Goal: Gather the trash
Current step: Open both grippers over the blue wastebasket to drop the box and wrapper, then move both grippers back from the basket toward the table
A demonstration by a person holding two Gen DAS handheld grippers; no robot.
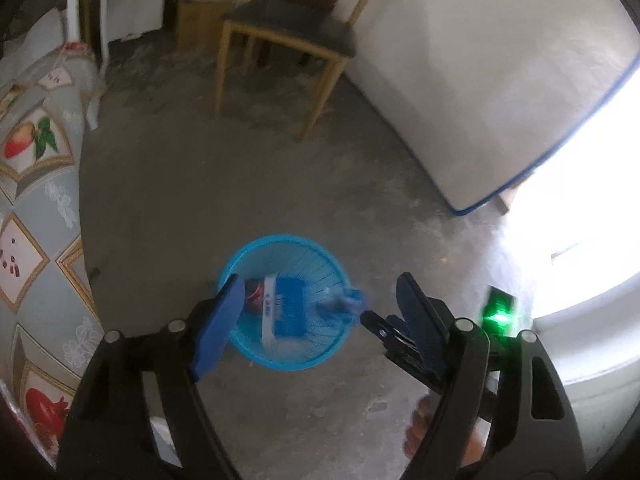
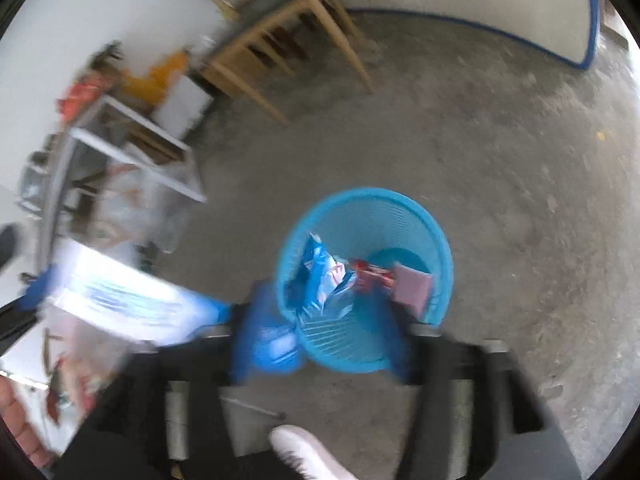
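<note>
Blue plastic wastebasket stands on the bare concrete floor; round, slatted mesh wall, smooth rolled rim. Seen from above in both wrist views.

Left gripper: black frame, blue flat pads, jaws spread wide and holding nothing. It hangs over the basket, the left pad overlapping the basket's near-left rim in the picture. A second black gripper tip shows just right of the basket, close beside the left gripper's right pad.

Inside the basket, left wrist view: a blue-and-white flat carton, and a red can-like item at its left, partly hidden by the pad. A blurred scrap of blue wrapper sits at the right rim; whether it rests on the rim or is in the air cannot be told.

Right gripper: heavily motion-blurred, blue pads apart on either side of the basket's near wall; nothing is seen between them. Right wrist view into the basket: crumpled blue-and-white glossy wrapper, a red wrapper, a pale pink flat card or packet.

Far side: wooden chair with dark seat pad. Left edge: tablecloth with fruit print in tile pattern. Right: white panel with blue edging leaning up from the floor.
</note>
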